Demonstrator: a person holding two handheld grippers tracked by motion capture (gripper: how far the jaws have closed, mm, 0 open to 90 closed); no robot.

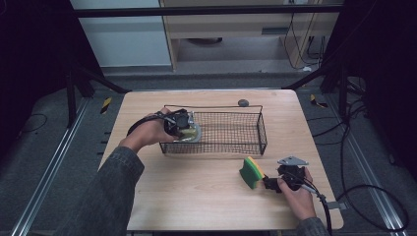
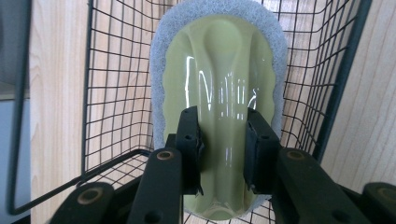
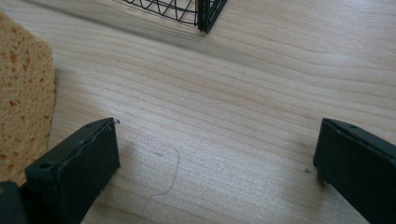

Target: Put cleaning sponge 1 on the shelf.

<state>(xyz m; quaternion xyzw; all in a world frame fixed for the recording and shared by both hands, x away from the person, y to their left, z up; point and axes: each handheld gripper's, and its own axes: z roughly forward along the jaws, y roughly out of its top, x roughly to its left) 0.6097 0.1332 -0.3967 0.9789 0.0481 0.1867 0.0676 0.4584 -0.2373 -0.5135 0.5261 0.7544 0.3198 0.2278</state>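
Both left tongs (image 2: 223,151) clamp the scrubber's (image 2: 219,70) green handle.

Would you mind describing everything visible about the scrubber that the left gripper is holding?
The scrubber has a glossy, olive-green moulded handle, plastic by its look, with a raised ridge along its middle, backed by an oval pad of grey-white fibrous material that rims it all round. The left gripper is shut on that ridge, one black jaw on each side. It sits at the left end of the black wire basket, whose mesh shows behind it. Whether it rests on the basket floor is unclear.
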